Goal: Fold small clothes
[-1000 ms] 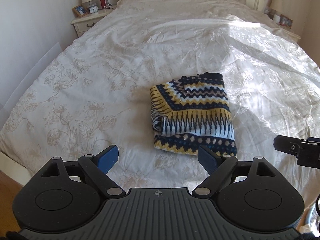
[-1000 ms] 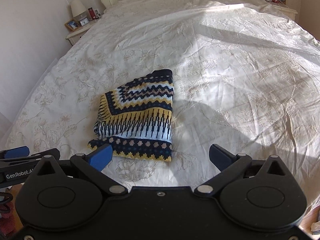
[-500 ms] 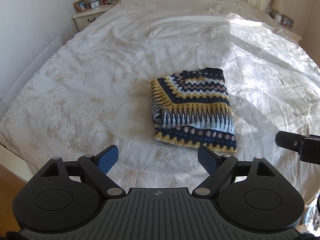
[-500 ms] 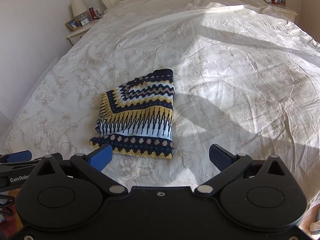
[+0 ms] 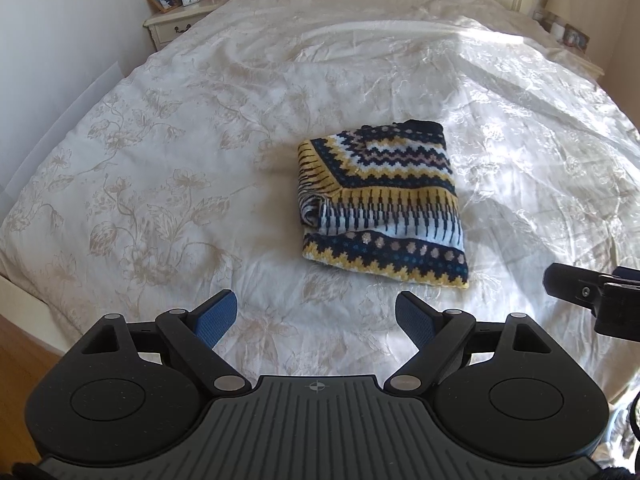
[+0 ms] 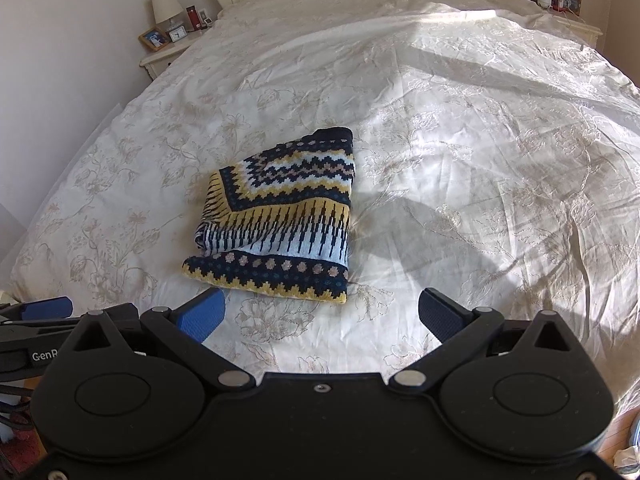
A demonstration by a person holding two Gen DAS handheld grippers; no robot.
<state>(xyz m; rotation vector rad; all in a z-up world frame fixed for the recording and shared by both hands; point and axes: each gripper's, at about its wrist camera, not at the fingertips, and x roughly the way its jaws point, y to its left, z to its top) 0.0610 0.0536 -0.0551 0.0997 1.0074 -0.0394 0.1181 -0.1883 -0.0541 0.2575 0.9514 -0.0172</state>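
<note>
1. I found the sweater (image 5: 380, 204) lying as a folded bundle near the middle of the bed (image 5: 160, 184), on the pale flowered cover. Its patterned hem edge faced me. A rolled layer bulged out of its left side.

2. My left gripper (image 5: 316, 316) was spread wide and held nothing, hovering above the cover short of the hem. My right gripper (image 6: 320, 312) was likewise released and empty, just short of the sweater's near edge.

3. Judgement: the fold looked nearly done, so the main risk was undoing it.
   - A pinch on only the top layer could peel the bundle open.
   - The bulge on the left could slide out if I dragged the sweater sideways.

4. The cover was wrinkled and loose. A low grab could catch the cover with the knit and pull both.

5. The two grippers sat near each other in the left view, right gripper at the frame edge. A crossing reach could knock them together.

6. Knit likely stretches; uneven pulls would skew the edges.
</note>
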